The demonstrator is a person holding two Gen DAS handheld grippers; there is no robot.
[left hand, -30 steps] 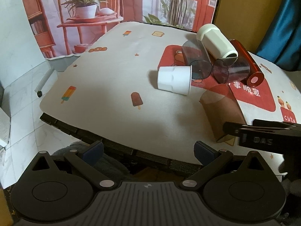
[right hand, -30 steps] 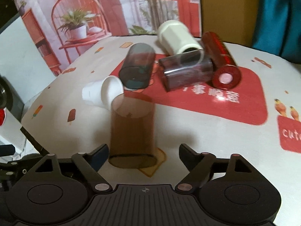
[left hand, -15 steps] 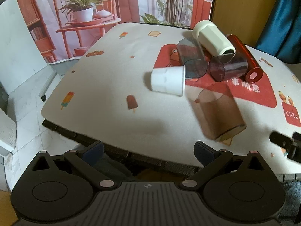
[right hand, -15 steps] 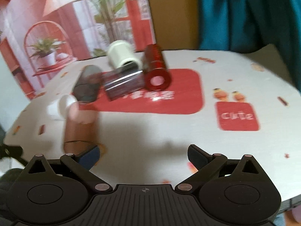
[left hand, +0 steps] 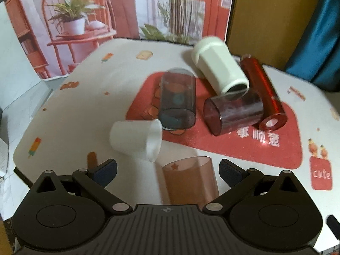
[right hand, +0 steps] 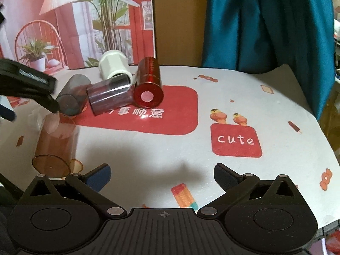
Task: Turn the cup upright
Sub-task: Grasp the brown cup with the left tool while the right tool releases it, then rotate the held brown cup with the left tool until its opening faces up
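Several cups lie on their sides on the table. A brown translucent cup (left hand: 190,180) lies between the open fingers of my left gripper (left hand: 167,171); it also shows in the right wrist view (right hand: 56,146). A small white cup (left hand: 136,141) lies just beyond it. Farther back lie a grey clear cup (left hand: 178,102), a purple clear cup (left hand: 233,112), a cream cup (left hand: 220,71) and a red cylinder (left hand: 263,93). My right gripper (right hand: 162,176) is open and empty over bare cloth, to the right of the brown cup.
The printed tablecloth (right hand: 244,110) has a red patch (right hand: 176,110) under the cups. A poster backdrop (left hand: 85,21) and a teal curtain (right hand: 265,21) stand behind the table. The left gripper's body (right hand: 25,85) shows at the left of the right wrist view.
My left gripper has moved forward and right, bringing the brown cup between its fingers. My right gripper has swung right and back, away from the brown cup.
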